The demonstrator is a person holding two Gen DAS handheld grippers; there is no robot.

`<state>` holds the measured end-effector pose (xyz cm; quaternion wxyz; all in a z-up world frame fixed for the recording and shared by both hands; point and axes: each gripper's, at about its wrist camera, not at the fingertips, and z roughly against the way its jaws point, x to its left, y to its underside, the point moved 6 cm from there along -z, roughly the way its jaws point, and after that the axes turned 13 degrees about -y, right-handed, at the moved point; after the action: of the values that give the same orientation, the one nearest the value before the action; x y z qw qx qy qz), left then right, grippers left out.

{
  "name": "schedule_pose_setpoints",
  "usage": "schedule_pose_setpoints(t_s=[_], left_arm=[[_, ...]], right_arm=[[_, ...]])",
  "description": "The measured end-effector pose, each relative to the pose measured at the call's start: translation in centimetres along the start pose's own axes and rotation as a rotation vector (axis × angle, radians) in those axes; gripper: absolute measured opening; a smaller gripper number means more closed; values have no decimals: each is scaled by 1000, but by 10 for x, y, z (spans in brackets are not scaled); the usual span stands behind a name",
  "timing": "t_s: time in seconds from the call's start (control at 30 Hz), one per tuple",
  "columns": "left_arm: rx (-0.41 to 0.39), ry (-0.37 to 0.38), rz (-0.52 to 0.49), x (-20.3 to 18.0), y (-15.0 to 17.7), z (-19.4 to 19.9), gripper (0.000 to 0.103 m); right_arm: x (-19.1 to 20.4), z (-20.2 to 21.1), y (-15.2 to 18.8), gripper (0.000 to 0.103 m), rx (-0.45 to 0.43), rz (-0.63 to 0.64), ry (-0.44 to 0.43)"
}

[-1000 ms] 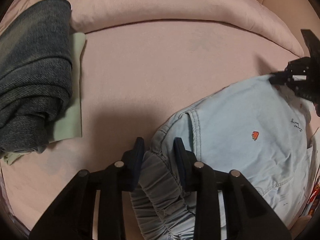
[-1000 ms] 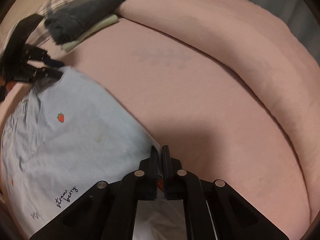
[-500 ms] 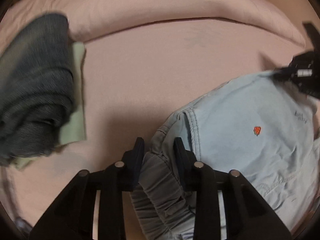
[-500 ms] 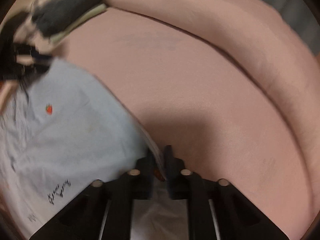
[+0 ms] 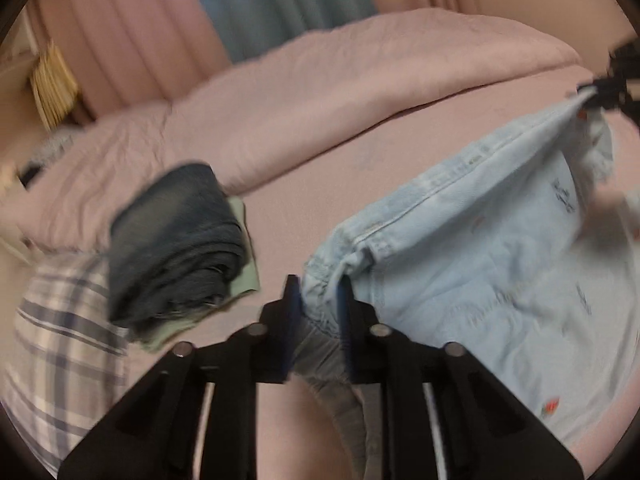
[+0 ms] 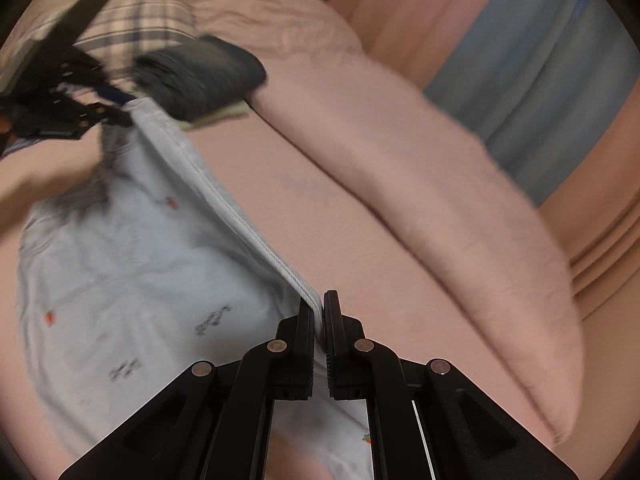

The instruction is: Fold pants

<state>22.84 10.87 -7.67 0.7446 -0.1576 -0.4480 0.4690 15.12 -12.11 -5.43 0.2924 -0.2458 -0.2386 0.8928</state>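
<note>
Light blue denim pants (image 5: 480, 260) with small strawberry prints hang stretched between my two grippers above the pink bed (image 5: 320, 200). My left gripper (image 5: 318, 292) has the gathered elastic waistband between its pads; its jaws are closing and pinch the fabric. In the right wrist view, my right gripper (image 6: 318, 304) is shut on the stitched edge of the pants (image 6: 120, 280). The taut seam runs from it up to the left gripper (image 6: 116, 110) at the far left. The right gripper (image 5: 600, 92) shows at the far right edge of the left wrist view.
A stack of folded dark jeans (image 5: 176, 240) lies on a pale green garment (image 5: 244, 280) at the left. A plaid cloth (image 5: 60, 340) is beside it. A rolled pink duvet (image 5: 320, 112) runs along the back, with pink and blue curtains (image 5: 280, 0) behind.
Both grippers have risen and lifted the pants' top edge off the bed, pulling it taut. The left jaws have narrowed on the waistband. Both views now show the curtains.
</note>
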Motion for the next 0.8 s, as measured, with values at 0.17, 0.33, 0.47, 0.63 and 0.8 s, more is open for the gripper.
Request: schedule_pose_setpoints(t_s=[0.17,0.33,0.47,0.63,0.8], left_arm=[[-56,-14,-53,1,64,23,15],[-23,6,-70,-17,116,22,14],[26,23,-78,-37,148,19,13],[12,21,-23,-36,154,29,12],[31,36,-23,-39,161,29,13]], right_arm=[[55,41,25,5,-22,92,-3],[119,49,74,5,40,167,-100],[157,26,107,5,128,213,-143],[163,17,113,5,149,219,-146],[177,27,123,5,139,174,-168]])
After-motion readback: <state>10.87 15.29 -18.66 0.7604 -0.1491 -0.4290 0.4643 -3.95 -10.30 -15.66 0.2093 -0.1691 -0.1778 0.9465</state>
